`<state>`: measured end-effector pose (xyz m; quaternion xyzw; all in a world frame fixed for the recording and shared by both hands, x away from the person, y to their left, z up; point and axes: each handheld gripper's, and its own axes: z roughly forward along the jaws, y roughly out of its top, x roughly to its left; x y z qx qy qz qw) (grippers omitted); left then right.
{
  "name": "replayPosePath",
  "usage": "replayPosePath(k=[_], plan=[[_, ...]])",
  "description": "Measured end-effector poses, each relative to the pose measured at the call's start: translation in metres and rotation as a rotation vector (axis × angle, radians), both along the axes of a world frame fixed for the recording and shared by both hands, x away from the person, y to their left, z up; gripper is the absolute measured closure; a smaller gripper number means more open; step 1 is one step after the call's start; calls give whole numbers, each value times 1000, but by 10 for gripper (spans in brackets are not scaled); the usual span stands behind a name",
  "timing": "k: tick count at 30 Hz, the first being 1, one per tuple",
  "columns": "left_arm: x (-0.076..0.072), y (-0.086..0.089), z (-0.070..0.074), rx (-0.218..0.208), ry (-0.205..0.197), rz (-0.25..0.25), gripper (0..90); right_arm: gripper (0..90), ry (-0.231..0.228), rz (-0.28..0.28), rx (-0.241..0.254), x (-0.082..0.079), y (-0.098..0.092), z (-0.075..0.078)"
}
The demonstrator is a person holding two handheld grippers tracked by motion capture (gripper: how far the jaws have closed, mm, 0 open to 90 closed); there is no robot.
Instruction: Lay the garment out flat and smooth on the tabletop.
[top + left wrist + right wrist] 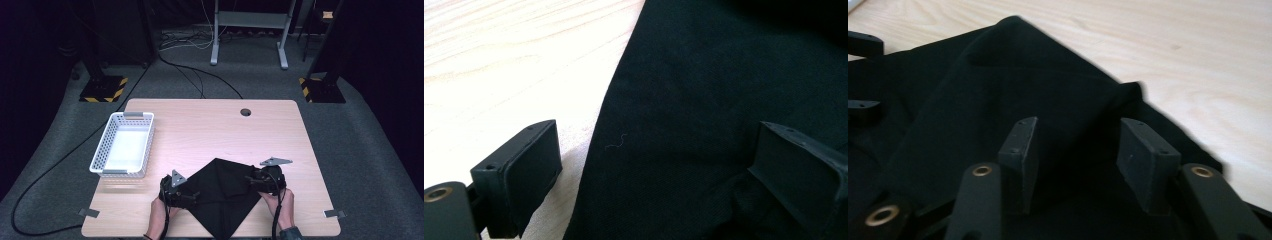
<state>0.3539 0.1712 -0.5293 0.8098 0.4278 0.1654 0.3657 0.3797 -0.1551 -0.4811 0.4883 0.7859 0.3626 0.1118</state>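
A black cloth (222,192) lies folded into a diamond shape at the near edge of the wooden table (210,130). My left gripper (192,196) is at its left corner, my right gripper (249,181) at its right corner. In the left gripper view the jaws (656,137) stand wide open over the cloth's edge (704,100), one over bare wood and one over the fabric. In the right gripper view the jaws (1079,127) are apart above a raised fold of the cloth (998,90), with no pad pressing on it. The left gripper's fingers (863,45) show at that view's far left.
An empty white mesh basket (107,150) stands on the table's left side. A cable hole (245,112) is at the far edge. Tape marks (89,212) sit at the near corners. Cables and a desk frame (250,30) are on the floor beyond.
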Motion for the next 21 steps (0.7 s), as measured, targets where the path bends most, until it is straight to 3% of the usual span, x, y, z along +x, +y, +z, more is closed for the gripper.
replayPosePath(k=[3, 7, 11, 21], plan=[[0, 0, 0, 0, 0, 0, 55, 561, 30, -1, 16, 5, 4, -7], [0, 0, 0, 0, 0, 0, 56, 751, 19, -1, 32, 7, 4, -12], [0, 0, 0, 1, 0, -1, 56, 862, 5, 0, 27, 8, 3, -11], [0, 0, 0, 0, 0, 0, 56, 884, -94, -39, -69, 15, -2, 6]])
